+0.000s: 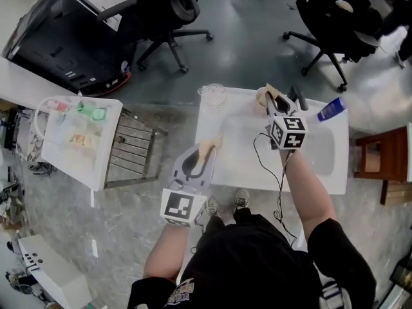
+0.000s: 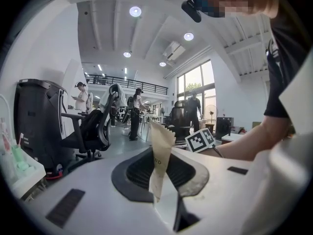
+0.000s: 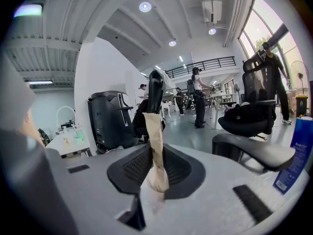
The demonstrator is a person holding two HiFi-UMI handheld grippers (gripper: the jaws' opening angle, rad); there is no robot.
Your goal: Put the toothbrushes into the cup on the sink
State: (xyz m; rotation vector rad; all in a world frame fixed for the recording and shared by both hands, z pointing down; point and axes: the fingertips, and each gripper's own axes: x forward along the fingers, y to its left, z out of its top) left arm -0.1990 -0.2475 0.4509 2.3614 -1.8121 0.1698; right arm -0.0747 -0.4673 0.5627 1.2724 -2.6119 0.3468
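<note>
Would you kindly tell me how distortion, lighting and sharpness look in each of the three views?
Head view: wide-angle bending of the sink edges, even light, soft sheen on the floor. Left gripper view: fisheye with black corners, glaring ceiling lamps, the paper packet sharp. Right gripper view: same black corners, washed-out window, the blue bottle smeared at the edge.

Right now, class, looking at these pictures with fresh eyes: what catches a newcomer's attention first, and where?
Both grippers are over the white sink: the left gripper and the right gripper each pinch a tan paper packet. Beyond them, a clear cup stands on the sink's far left corner and a blue tube lies at its far right.
</note>
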